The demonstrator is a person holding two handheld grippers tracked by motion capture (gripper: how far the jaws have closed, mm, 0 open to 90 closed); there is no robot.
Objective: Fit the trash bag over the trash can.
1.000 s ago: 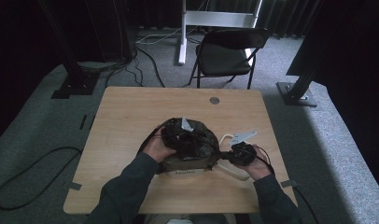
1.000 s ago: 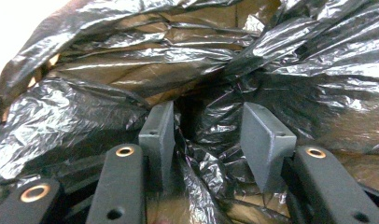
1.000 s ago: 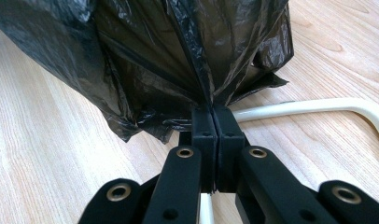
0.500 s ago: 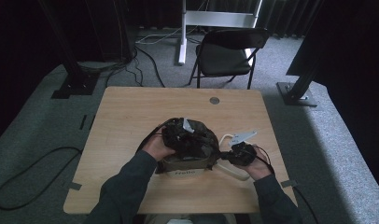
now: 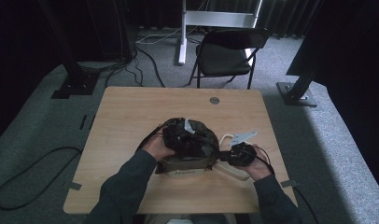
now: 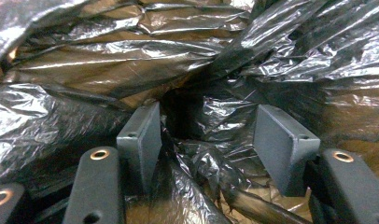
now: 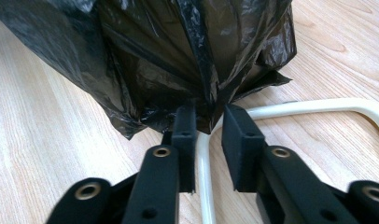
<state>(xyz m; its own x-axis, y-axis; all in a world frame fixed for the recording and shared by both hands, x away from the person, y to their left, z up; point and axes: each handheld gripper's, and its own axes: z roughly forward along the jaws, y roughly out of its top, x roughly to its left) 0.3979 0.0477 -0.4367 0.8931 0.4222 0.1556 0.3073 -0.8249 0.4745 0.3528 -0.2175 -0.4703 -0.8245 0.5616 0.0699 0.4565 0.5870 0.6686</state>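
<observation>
A crumpled black plastic bag [image 5: 197, 140] lies over a brownish box [image 5: 183, 170] at the table's near middle. My left gripper [image 5: 180, 135] sits on top of the bag. Its jaws have just been opening and now stand wide apart. Loose folds of the black bag [image 6: 197, 88] lie between the pads [image 6: 141, 135] unpressed. My right gripper [image 5: 225, 156] points at the bag's right side. Its jaws have also just been opening and stand a little apart. The edge of the bag [image 7: 178, 60] hangs at the gripper's tips [image 7: 208, 123], above a white tube frame [image 7: 318, 106].
The white tube frame [image 5: 234, 171] lies on the wooden table [image 5: 131, 116] right of the bag. A small metal disc [image 5: 214, 100] is set near the far edge. A black folding chair [image 5: 227, 51] stands beyond the table, and a cable [image 5: 33, 163] lies on the carpet to the left.
</observation>
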